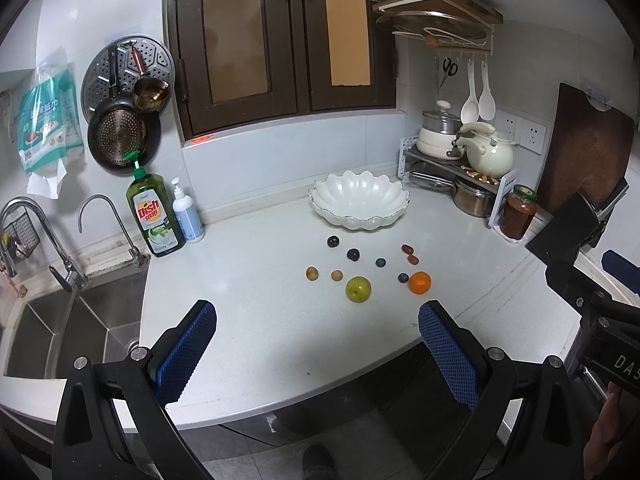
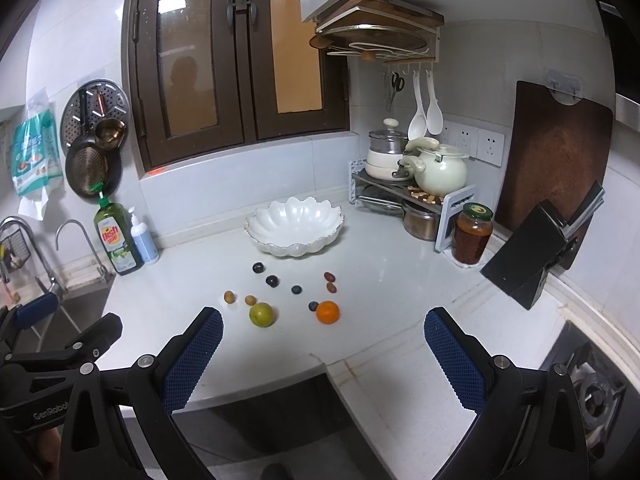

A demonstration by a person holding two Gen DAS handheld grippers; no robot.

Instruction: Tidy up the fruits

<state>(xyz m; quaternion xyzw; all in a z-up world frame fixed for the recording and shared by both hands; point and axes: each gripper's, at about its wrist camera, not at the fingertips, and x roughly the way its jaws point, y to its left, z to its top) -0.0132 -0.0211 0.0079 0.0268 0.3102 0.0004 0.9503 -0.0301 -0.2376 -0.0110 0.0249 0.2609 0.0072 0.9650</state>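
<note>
A white scalloped bowl [image 1: 359, 200] [image 2: 295, 221] stands empty at the back of the white counter. In front of it lie loose fruits: an orange [image 1: 419, 282] [image 2: 327, 312], a green apple [image 1: 358, 289] [image 2: 261, 314], several dark plums and blueberries [image 1: 353, 255] [image 2: 272, 280], two small brown fruits [image 1: 312, 273] [image 2: 229, 296] and two red dates [image 1: 410, 254] [image 2: 330, 282]. My left gripper [image 1: 318, 328] is open and empty, above the counter's front edge, short of the fruits. My right gripper [image 2: 323, 338] is open and empty, likewise short of them.
A sink [image 1: 60, 332] with taps is at the left, with a dish soap bottle [image 1: 154, 216] and a pump bottle [image 1: 187, 216] beside it. A pot rack [image 2: 416, 184], a jar [image 2: 472, 236], a knife block [image 2: 532, 256] and a cutting board [image 2: 556, 152] stand at the right. A gas hob [image 2: 596, 392] is at the front right.
</note>
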